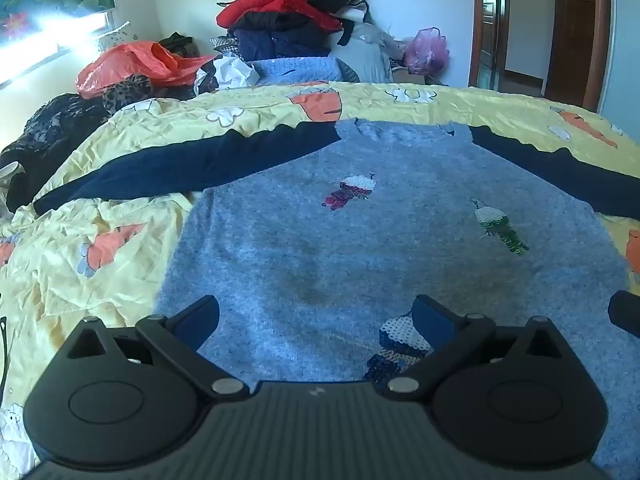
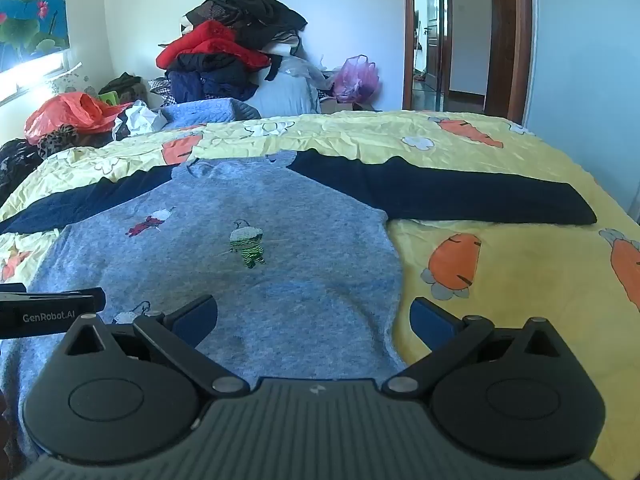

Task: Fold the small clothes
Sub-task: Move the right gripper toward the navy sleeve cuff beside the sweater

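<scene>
A small grey-blue sweater [image 1: 320, 240] with navy sleeves and sequin figures lies flat, front up, on the yellow carrot-print bedsheet [image 1: 100, 240]. Both sleeves are spread out sideways. My left gripper [image 1: 316, 316] is open and empty, hovering over the sweater's lower hem part. My right gripper [image 2: 314, 318] is open and empty over the sweater's [image 2: 240, 280] lower right side, its right finger over the sheet [image 2: 520, 280]. The left gripper's body [image 2: 52, 312] shows at the left edge of the right wrist view.
A tall pile of clothes [image 1: 292, 12] stands against the far wall beyond the bed. A red plastic bag [image 1: 132, 64] and dark garments lie at the far left. A pink bag [image 1: 428, 48] and an open doorway [image 1: 528, 28] are at the far right.
</scene>
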The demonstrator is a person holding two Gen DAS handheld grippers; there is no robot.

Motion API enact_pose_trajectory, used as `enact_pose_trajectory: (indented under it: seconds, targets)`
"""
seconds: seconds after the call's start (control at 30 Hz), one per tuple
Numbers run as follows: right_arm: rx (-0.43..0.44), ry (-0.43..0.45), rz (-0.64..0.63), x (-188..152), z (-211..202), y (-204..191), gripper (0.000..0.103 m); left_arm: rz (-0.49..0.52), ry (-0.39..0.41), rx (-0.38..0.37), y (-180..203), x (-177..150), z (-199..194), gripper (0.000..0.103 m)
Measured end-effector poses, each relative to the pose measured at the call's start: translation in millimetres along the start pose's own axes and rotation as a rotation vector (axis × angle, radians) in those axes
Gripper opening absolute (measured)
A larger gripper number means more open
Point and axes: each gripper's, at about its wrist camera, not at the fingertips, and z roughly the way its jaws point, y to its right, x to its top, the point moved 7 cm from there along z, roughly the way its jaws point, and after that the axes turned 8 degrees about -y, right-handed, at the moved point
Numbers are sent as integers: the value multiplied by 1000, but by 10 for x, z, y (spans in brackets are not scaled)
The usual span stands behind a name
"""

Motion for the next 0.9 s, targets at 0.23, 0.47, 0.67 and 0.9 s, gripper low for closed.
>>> enact_pose_trajectory:
  seconds: [0.23, 0.47, 0.67, 0.9]
  targets:
    - [-7, -4, -8, -21, -15, -39, 103, -2, 4, -4, 4, 10, -6, 103]
    - [-10, -6, -14, -24, -72, -32, 103, -6, 8, 21, -29, 18, -102, 103]
    - [-9, -1, -9, -2, -54, -18, 103, -7, 10, 22, -7, -4, -115, 103]
    - [-8, 3, -9, 7, -83, 6, 103, -4, 19, 14, 29, 29, -151, 103]
